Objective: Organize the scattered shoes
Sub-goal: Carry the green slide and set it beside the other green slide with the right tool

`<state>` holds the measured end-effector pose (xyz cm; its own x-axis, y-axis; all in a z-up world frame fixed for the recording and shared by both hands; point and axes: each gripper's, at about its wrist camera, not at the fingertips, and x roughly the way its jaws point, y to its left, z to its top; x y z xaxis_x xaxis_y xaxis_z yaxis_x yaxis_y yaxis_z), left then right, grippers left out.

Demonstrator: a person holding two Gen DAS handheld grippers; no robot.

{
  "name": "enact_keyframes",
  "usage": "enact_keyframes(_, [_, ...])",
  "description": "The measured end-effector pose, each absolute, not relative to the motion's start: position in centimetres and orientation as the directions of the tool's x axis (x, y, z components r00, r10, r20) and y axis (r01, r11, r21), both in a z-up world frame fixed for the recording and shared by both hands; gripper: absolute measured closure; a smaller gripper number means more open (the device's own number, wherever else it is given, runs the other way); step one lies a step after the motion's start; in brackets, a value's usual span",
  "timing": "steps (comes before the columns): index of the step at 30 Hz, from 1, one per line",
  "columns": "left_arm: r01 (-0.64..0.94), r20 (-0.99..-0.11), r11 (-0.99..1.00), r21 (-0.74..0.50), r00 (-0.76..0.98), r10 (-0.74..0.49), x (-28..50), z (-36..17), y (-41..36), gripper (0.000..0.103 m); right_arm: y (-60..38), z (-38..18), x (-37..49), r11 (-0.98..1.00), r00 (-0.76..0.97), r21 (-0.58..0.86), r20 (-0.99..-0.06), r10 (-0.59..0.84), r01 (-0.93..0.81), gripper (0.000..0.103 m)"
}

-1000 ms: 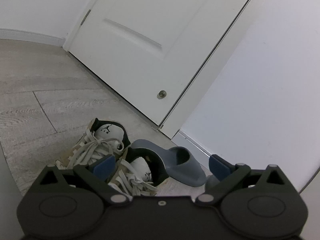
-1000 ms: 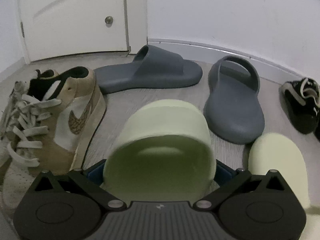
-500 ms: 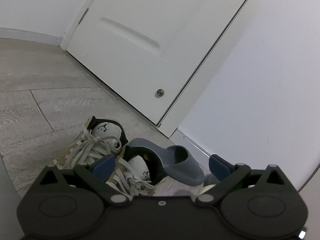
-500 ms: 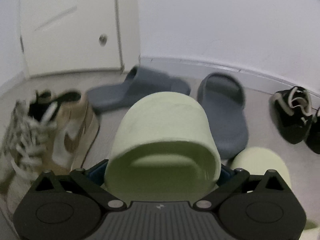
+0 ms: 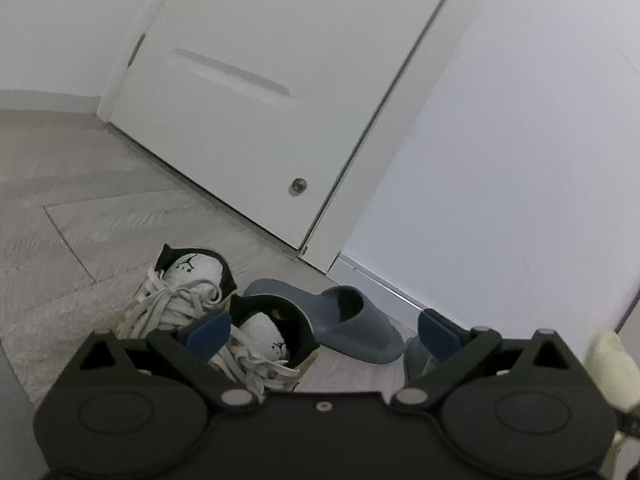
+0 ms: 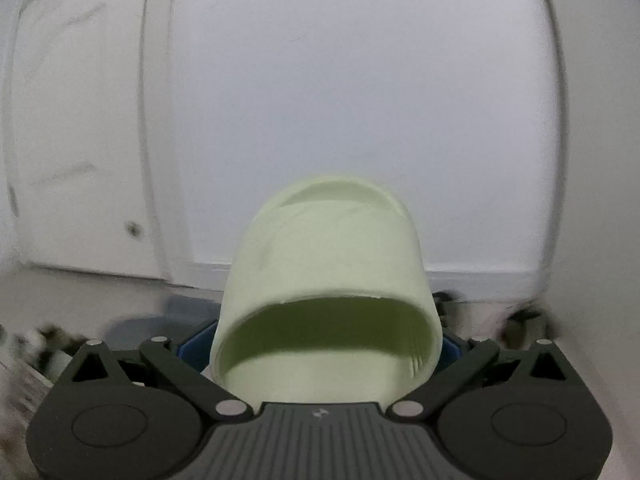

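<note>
My right gripper (image 6: 320, 350) is shut on a pale green slide sandal (image 6: 328, 280), lifted off the floor and tipped up toward the wall. A pale green shape, blurred, shows at the right edge of the left wrist view (image 5: 606, 364). My left gripper (image 5: 322, 330) hangs open above the floor with nothing between its blue pads. Below it stand two tan and white laced sneakers (image 5: 188, 296), side by side, and a grey slide sandal (image 5: 344, 326) beside them. Part of a second grey slide (image 5: 418, 356) shows behind the right finger.
A white door (image 5: 260, 100) with a small round knob stands at the back, with a white wall (image 5: 520, 160) and baseboard to its right. Pale wood floor (image 5: 80, 216) stretches to the left. Dark shoes (image 6: 524, 318) show blurred low at the right of the right wrist view.
My right gripper has lifted the pale green sandal and tilted upward, so the floor and shoes dropped out of its view. The left gripper rose and drifted slightly, staying open.
</note>
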<state>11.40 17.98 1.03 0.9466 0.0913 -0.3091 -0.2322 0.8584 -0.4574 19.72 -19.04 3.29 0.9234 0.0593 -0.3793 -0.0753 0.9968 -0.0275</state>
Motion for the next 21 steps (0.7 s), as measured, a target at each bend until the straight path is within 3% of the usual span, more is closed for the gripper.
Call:
enact_keyframes(2, [-0.228,-0.312,0.869,-0.438,0.946,0.091,11.4,1.1,17.6,0.001,-21.9,1.8,19.2,0.999,0.907,-0.049,-0.421,-0.016,-0.005,0.002])
enact_keyframes(7, [-0.225,-0.323,0.876,-0.426,0.943,0.085,11.4,1.1,17.1,0.001,-26.3,-2.3,19.9,0.977,0.819,0.078,-0.562,-0.12,0.197,0.002])
enact_keyframes(11, [-0.219,-0.306,0.898,-0.382,0.947,0.1,11.0,1.4,16.1,0.001,-27.1,-4.5,21.1,0.95,0.781,0.099,-0.597,-0.182,0.297,0.002])
enact_keyframes(21, [-0.148,-0.315,0.957,-0.249,0.947,0.065,11.0,1.6,12.9,0.001,-26.9,-7.4,22.1,0.92,0.688,0.168,-0.713,-0.135,0.355,0.002])
